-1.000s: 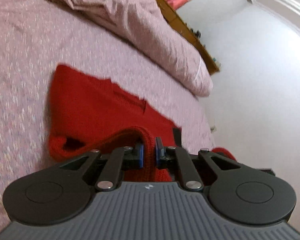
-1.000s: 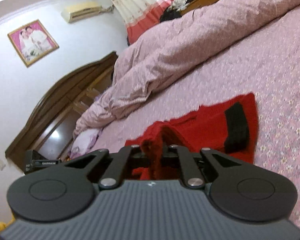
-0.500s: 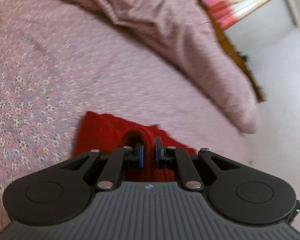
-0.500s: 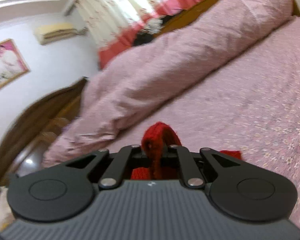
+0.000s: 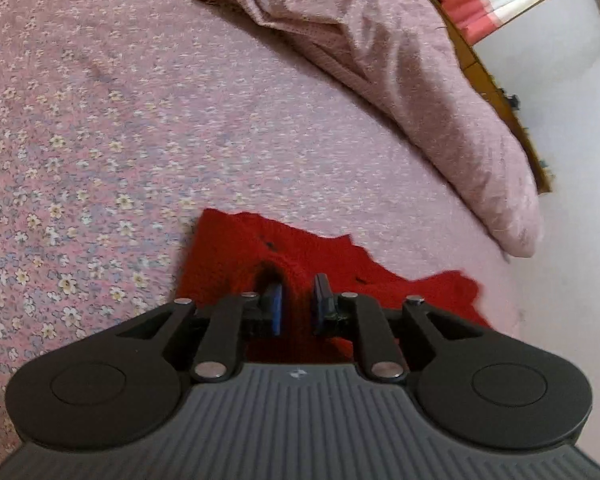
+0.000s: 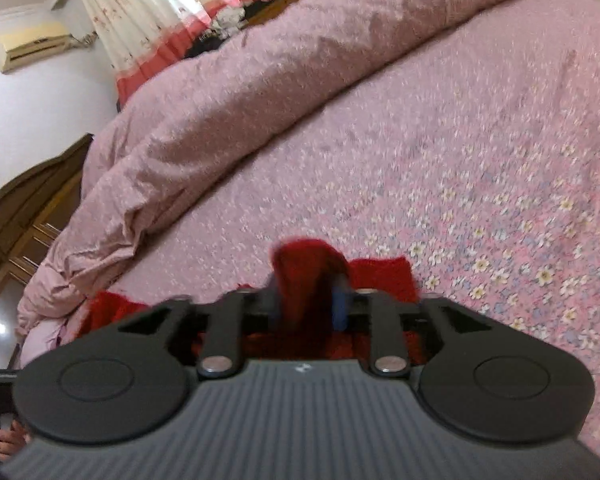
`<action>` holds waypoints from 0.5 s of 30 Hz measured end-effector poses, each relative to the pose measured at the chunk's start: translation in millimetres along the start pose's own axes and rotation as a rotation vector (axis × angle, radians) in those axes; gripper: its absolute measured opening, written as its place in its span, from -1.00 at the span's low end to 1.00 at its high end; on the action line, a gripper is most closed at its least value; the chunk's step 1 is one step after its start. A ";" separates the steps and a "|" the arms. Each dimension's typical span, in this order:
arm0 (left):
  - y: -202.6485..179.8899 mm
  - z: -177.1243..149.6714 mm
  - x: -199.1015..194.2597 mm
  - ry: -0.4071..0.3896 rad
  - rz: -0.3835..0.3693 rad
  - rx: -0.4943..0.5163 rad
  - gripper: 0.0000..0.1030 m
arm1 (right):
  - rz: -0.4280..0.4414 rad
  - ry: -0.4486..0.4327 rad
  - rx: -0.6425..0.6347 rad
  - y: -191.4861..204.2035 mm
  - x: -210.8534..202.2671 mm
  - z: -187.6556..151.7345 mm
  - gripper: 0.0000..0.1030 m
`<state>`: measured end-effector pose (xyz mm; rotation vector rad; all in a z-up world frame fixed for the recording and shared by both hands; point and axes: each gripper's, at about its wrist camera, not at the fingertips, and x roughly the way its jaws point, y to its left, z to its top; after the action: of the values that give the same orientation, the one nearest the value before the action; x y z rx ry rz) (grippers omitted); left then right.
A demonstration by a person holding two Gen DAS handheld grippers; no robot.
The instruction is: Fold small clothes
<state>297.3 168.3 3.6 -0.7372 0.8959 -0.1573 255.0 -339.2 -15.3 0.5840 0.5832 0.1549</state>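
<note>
Red sweater lies on the pink flowery bed, near the rolled blanket. Left claw pinches a fold of it. Right claw pinches another bunched, lifted fold of the sweater.

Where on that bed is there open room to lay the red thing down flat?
Free: the flowered sheet between the red sweater and the rolled duvet, widest on the side away from the wall. Crowded: along the duvet, and at the near edge, where both grippers, left and right, pinch the sweater.
</note>
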 end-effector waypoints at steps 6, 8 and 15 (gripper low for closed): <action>-21.5 -2.0 -22.0 -0.049 -0.021 0.043 -0.49 | 0.049 -0.024 -0.023 1.5 -25.6 1.7 0.20; -27.7 -5.0 -29.6 -0.076 -0.003 0.075 -0.39 | 0.019 -0.025 -0.079 5.7 -31.0 0.0 0.20; -21.0 -12.6 -42.0 -0.125 0.104 0.140 -0.16 | -0.074 0.004 -0.196 9.5 -33.6 -7.2 0.20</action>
<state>264.8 163.6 39.5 -0.5633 0.7940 -0.0801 223.4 -338.0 1.1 0.3713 0.5849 0.1415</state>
